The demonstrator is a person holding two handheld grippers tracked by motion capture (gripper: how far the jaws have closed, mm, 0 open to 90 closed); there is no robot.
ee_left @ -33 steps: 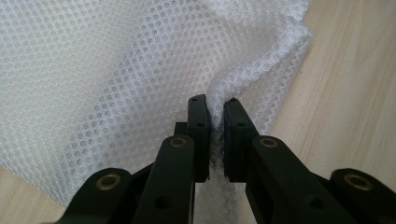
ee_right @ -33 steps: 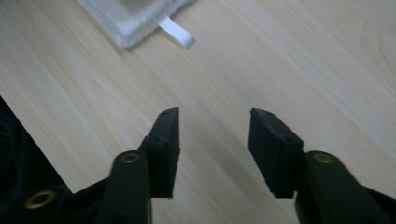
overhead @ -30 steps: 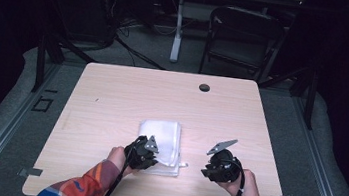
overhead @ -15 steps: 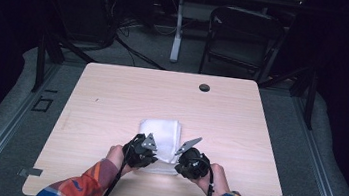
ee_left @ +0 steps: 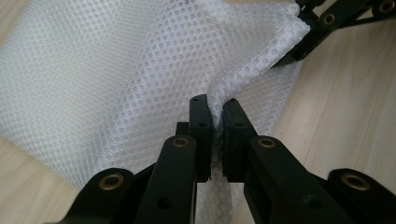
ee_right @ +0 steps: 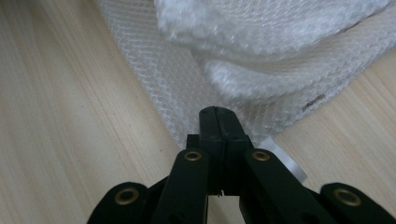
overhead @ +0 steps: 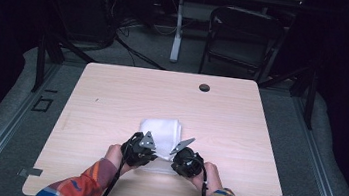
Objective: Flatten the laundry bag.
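A folded white mesh sheet (overhead: 161, 129) lies on the wooden table (overhead: 112, 95), near its front middle. My left gripper (overhead: 150, 148) is shut on a raised fold of the mesh (ee_left: 140, 70), which puckers up between the jaws of the left gripper (ee_left: 215, 109). My right gripper (overhead: 173, 161) sits at the sheet's near right corner, and its jaws are pressed together. In the right gripper view the right gripper (ee_right: 218, 116) rests over the flat bottom layer of mesh (ee_right: 159, 70). No fold shows between those jaws. Beside them pokes out a small clear tab (ee_right: 285, 163).
A dark round grommet (overhead: 204, 87) sits near the table's far edge. Behind the table stand a black chair (overhead: 240, 35) and a white desk leg (overhead: 176, 33), with cables on the floor. Bare wood lies to the left, right and far side of the sheet.
My right hand has swung left from the bare table to the mesh's near right corner, close to the left gripper. The left gripper has kept its hold.
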